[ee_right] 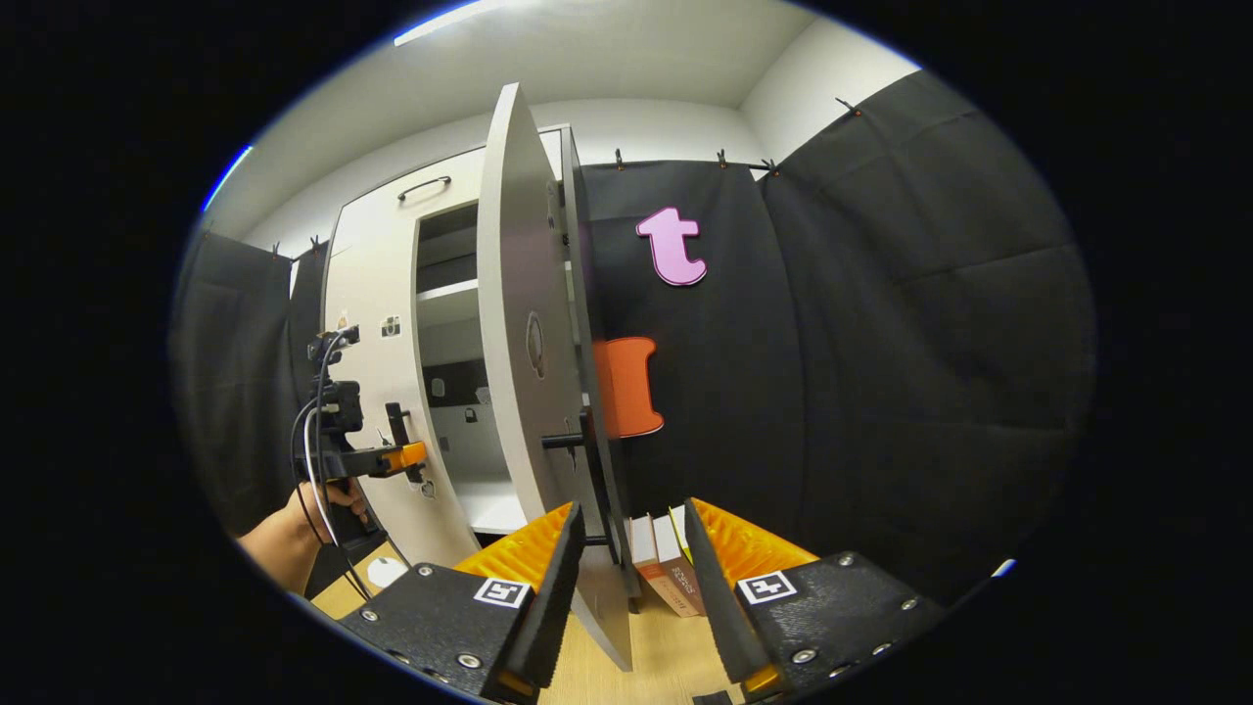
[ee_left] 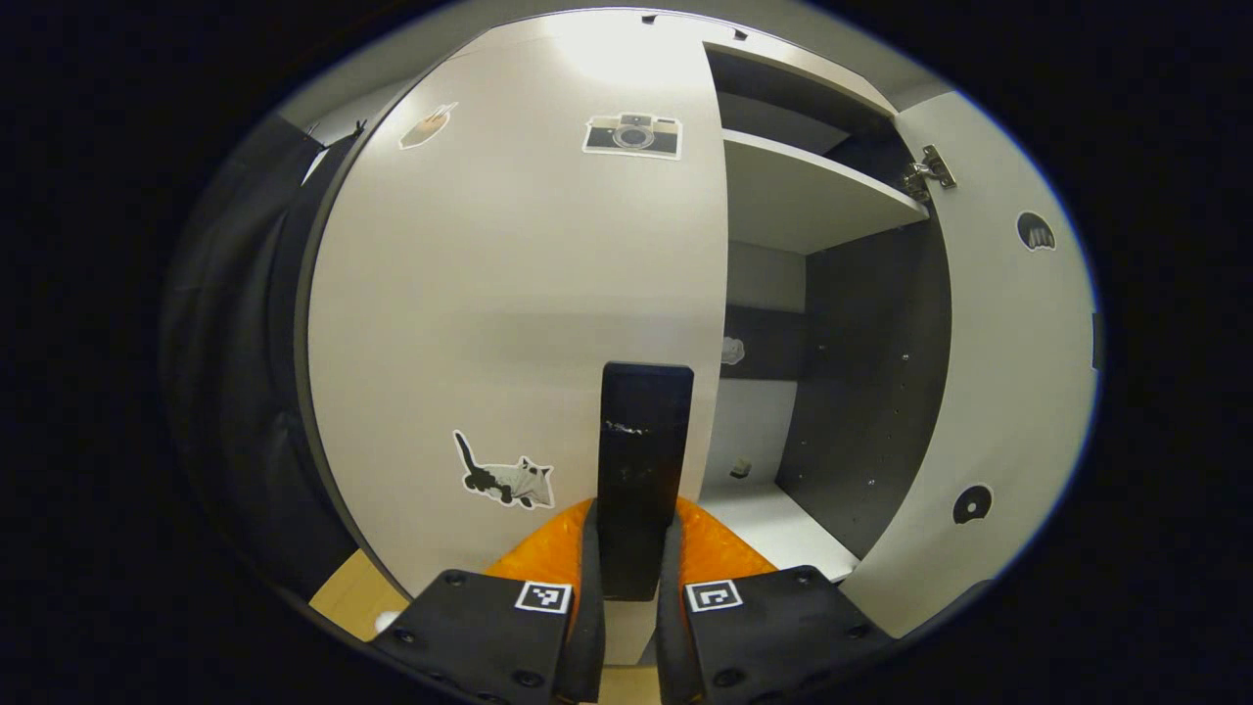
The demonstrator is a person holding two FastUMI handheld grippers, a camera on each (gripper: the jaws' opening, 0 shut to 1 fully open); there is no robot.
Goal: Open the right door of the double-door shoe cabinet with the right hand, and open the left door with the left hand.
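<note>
Black-cloth booth, pale wood floor point(ee_right: 666, 646): tall off-white double-door shoe cabinet point(ee_right: 377, 255), its right door point(ee_right: 519, 372) swung out edge-on at twelve o'clock in my right gripper view, shelves bared. My right gripper point(ee_right: 631, 534) stands wide, fingers either side of that door's lower edge, not pressing. My left gripper point(ee_left: 634, 578) is clamped on the black upright bar handle point(ee_left: 643, 470) of the sticker-marked left door point(ee_left: 519, 294), shut, at twelve o'clock.

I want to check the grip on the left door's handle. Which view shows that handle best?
The left gripper view: the handle stands upright and close between the left gripper fingers, against the closed left door. The right gripper view shows it small and far off, partly hidden by that gripper.
</note>
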